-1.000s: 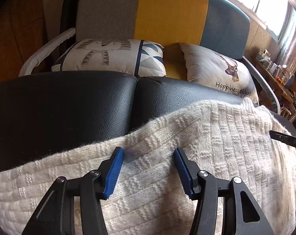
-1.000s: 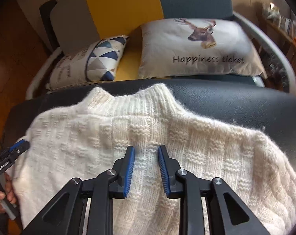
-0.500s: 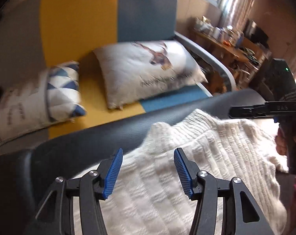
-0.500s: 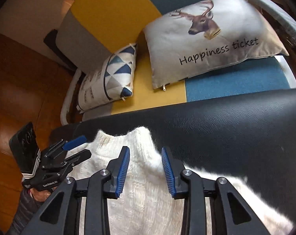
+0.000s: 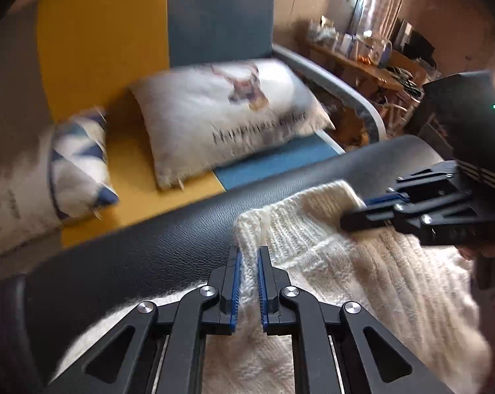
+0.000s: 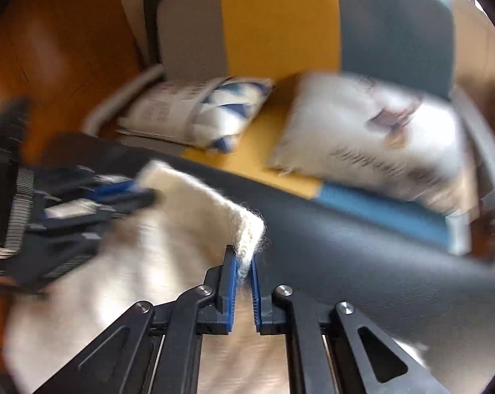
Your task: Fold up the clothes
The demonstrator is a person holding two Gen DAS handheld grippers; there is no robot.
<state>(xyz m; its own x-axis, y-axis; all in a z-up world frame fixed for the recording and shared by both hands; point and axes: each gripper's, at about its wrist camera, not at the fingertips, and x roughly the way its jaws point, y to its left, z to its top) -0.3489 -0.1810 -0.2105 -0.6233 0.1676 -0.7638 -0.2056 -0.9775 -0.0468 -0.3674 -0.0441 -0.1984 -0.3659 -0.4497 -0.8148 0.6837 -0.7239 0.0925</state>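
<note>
Left gripper: the black two-finger left gripper with blue pads (image 5: 247,282) is clamped on the left corner of the collar of the cream, chunky-knit wool sweater (image 5: 362,282); one second ago its jaws stood wide apart above the flat knit.
Right gripper: the black two-finger right gripper with blue pads (image 6: 244,282) is pinched on the collar's opposite corner, fuzzy wool showing between the pads; a second ago it was only partly closed over the body of the garment.
Change: both tools have gone from hovering apart to gripping, and both views have swung; blur suggests motion.
Meaning for the task: judged from the paired collar grips, the neck end is ready to be carried over the body as a fold; how many folds the sweater already holds cannot be told.
Sweater: lies on the black leather-look bench (image 5: 155,246), collar end raised slightly between the two grippers, the rest spread toward the cameras.
Beyond: a grey, yellow and blue fabric sofa (image 5: 214,16) with a white stag-print cushion (image 5: 227,111) and a blue-triangle patterned cushion (image 6: 214,111).
Far: a cluttered wooden shelf (image 5: 362,62) under a window.
</note>
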